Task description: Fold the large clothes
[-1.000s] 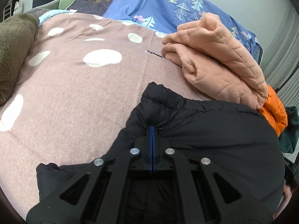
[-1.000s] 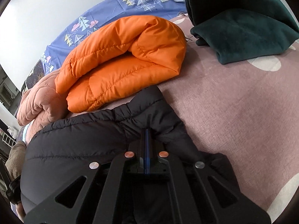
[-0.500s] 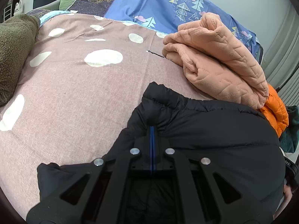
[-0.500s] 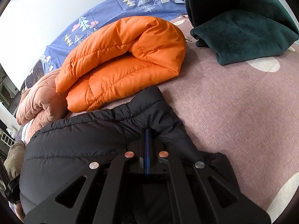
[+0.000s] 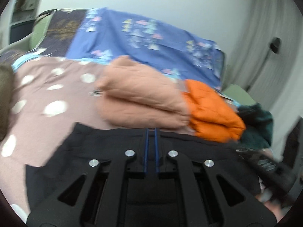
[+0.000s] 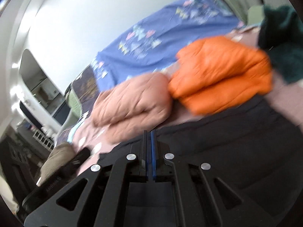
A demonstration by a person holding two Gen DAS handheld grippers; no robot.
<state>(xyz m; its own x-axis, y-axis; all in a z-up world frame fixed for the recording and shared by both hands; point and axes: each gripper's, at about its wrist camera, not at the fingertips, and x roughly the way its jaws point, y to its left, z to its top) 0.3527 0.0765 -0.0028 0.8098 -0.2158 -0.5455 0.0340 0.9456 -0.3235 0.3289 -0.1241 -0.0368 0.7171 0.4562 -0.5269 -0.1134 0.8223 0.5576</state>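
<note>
Below both slightly parted hand-held grippers [image 5: 151, 130] [image 6: 149, 132], black puffer jacket [image 5: 106, 151] lies blurred on bedspread [image 5: 47, 87].

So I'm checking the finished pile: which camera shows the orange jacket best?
The right wrist view: the orange jacket shows folded and nearly whole, though blurred. In the left wrist view the orange jacket is smaller, off to the side, partly behind the pink jacket.

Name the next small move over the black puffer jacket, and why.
Probably lift both grippers clear of the black puffer jacket. The left gripper shows a gap between its pads, no cloth pinched; the right gripper is too blurred to judge. The jacket lies flat on the pink dotted bedspread, before the folded peach quilted garment and orange puffer jacket.
</note>
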